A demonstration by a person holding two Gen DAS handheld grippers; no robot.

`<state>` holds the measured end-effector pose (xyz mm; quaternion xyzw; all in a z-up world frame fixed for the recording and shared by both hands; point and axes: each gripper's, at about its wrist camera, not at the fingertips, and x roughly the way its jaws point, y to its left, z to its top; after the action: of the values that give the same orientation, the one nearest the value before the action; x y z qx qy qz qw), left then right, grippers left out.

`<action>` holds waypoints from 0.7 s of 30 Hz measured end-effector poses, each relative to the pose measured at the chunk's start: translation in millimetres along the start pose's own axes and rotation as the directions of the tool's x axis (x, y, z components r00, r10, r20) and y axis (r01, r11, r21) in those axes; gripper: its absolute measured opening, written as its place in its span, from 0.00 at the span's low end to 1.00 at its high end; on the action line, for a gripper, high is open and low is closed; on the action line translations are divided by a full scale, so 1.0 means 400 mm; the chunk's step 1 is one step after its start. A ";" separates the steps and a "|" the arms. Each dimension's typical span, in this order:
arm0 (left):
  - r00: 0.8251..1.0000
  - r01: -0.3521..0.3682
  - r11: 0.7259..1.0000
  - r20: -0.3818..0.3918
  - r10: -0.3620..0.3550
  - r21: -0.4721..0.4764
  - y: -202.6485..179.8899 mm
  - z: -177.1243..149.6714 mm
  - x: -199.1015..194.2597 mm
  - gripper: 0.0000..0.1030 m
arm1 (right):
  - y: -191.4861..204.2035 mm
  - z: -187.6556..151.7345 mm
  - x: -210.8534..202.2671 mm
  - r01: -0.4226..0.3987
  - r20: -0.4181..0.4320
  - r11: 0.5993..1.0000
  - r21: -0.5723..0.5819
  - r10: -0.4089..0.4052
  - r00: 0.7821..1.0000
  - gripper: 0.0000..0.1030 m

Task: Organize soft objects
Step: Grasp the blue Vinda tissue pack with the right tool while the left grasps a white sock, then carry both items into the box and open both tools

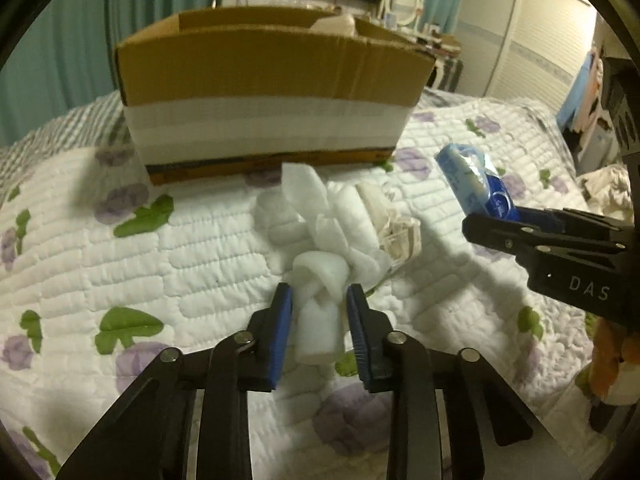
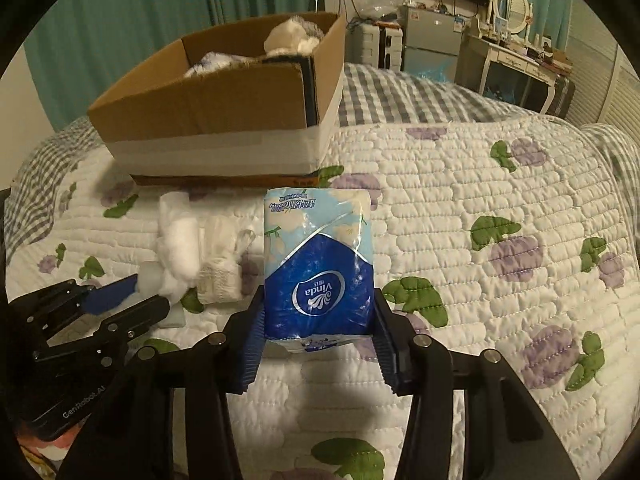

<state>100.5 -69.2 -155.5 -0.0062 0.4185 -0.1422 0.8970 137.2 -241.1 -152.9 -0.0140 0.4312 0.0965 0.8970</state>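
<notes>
My left gripper (image 1: 319, 300) is closed around a knotted white foam strip (image 1: 320, 280) that lies on the quilt; its far end joins a heap of white foam and cotton pieces (image 1: 320, 212). My right gripper (image 2: 319, 312) is shut on a blue and white Vinda tissue pack (image 2: 319, 264) and holds it above the quilt; the pack also shows in the left wrist view (image 1: 476, 184). An open cardboard box (image 2: 224, 120) with soft white items inside stands on the bed just beyond both grippers, and it shows in the left wrist view (image 1: 272, 92).
The bed is covered by a white quilt with purple flowers (image 2: 480, 240). A small knitted white piece (image 2: 220, 280) lies by the foam heap. An orange plush toy (image 1: 612, 364) sits at the right. A dresser with mirror (image 2: 516, 52) stands behind the bed.
</notes>
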 end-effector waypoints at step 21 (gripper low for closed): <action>0.982 -0.031 0.995 0.187 0.014 0.091 -0.052 0.072 -0.288 0.21 | 0.032 0.009 -0.292 -0.041 0.194 0.999 -0.005 0.041 0.980 0.44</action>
<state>46.9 -62.4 -47.8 0.0273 0.3258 -0.1502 0.9330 66.4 -247.0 -59.4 0.0040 0.3417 0.1161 0.9326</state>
